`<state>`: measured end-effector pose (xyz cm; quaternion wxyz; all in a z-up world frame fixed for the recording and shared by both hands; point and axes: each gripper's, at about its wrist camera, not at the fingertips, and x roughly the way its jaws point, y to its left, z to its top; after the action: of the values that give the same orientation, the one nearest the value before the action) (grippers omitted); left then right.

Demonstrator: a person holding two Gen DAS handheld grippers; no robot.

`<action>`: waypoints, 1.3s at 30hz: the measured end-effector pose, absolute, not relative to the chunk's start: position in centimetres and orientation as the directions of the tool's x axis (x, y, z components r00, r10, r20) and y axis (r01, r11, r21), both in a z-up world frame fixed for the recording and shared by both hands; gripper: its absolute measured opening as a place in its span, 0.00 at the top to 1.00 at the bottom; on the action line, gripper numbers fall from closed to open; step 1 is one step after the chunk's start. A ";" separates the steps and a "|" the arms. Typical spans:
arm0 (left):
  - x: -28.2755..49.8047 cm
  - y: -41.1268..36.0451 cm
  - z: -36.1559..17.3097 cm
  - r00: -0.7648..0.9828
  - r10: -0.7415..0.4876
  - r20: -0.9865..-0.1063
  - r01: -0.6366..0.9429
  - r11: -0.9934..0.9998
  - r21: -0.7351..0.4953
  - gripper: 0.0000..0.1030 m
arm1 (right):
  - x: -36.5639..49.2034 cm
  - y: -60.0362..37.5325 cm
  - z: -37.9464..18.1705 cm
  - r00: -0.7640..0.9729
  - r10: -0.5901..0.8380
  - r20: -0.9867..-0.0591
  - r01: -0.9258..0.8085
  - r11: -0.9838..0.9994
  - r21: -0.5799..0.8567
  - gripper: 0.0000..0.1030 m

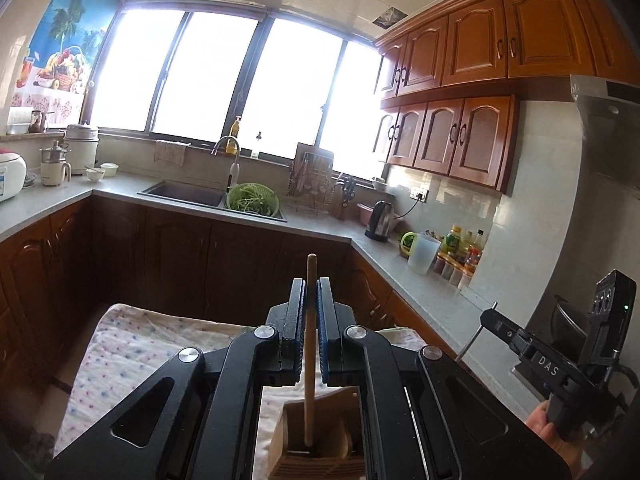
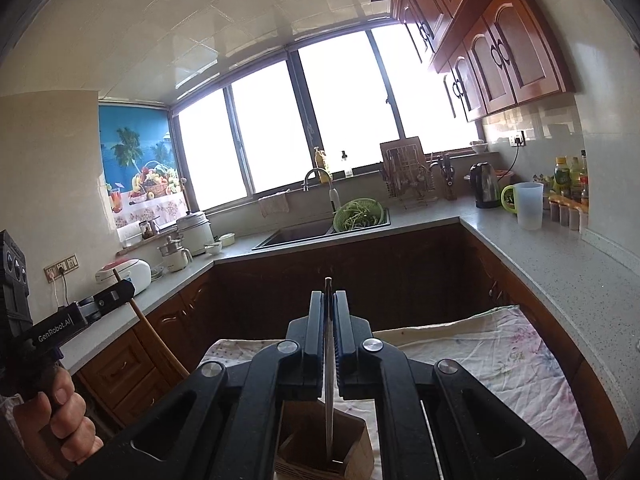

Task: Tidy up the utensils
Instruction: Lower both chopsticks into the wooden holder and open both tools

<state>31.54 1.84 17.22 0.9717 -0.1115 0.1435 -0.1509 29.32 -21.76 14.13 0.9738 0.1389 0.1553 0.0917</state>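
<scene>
My left gripper [image 1: 311, 284] is shut on a wooden utensil handle [image 1: 310, 360] that stands upright with its lower end inside a wooden utensil holder [image 1: 296, 428]. My right gripper [image 2: 329, 298] is shut on a thin metal utensil [image 2: 329, 392] that stands upright with its lower end in the same wooden holder [image 2: 354, 440]. The holder sits on a patterned cloth [image 1: 132, 352], which also shows in the right wrist view [image 2: 500, 352]. The utensils' working ends are hidden inside the holder. The right gripper also shows at the right edge of the left wrist view [image 1: 490, 316], and the left gripper at the left edge of the right wrist view [image 2: 120, 292].
An L-shaped grey counter [image 1: 420, 292] runs around the kitchen with a sink [image 1: 184, 194], a green colander [image 1: 252, 200], a dish rack [image 1: 312, 184], a kettle [image 1: 380, 220], a plastic jug [image 1: 422, 254] and bottles [image 1: 464, 252]. Dark wooden cabinets [image 1: 180, 264] stand below.
</scene>
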 end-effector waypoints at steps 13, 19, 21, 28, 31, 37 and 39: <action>35.4 0.7 7.4 0.890 -0.299 -0.343 0.190 0.929 -0.318 0.95 | 32.0 -22.2 4.3 0.936 0.185 -0.300 -0.061 0.923 0.379 0.96; 35.3 0.4 7.4 0.896 -0.287 -0.339 0.188 0.937 -0.294 0.94 | 32.2 -22.6 4.4 0.933 0.183 -0.309 -0.058 0.926 0.373 0.96; 35.3 0.4 7.5 0.895 -0.287 -0.340 0.190 0.938 -0.291 0.94 | 32.3 -22.6 4.5 0.931 0.186 -0.315 -0.059 0.926 0.373 0.96; 35.2 0.6 7.7 0.889 -0.282 -0.361 0.182 0.941 -0.287 0.94 | 32.3 -22.5 4.6 0.925 0.187 -0.332 -0.054 0.927 0.372 0.95; 35.0 0.9 7.8 0.886 -0.277 -0.373 0.167 0.939 -0.299 0.70 | 32.5 -22.7 4.6 0.916 0.196 -0.350 -0.052 0.923 0.382 0.88; 33.4 2.1 8.2 0.900 -0.234 -0.369 0.121 0.945 -0.304 0.29 | 31.1 -23.6 5.2 0.917 0.226 -0.330 -0.070 0.903 0.423 0.32; 32.8 2.5 8.1 0.900 -0.229 -0.371 0.113 0.945 -0.308 0.25 | 30.4 -23.8 5.5 0.919 0.235 -0.316 -0.080 0.898 0.434 0.24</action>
<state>32.79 2.54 8.15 0.9645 -0.1408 0.2052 -0.0887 30.42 -23.81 5.48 0.9567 0.2108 0.1831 0.0824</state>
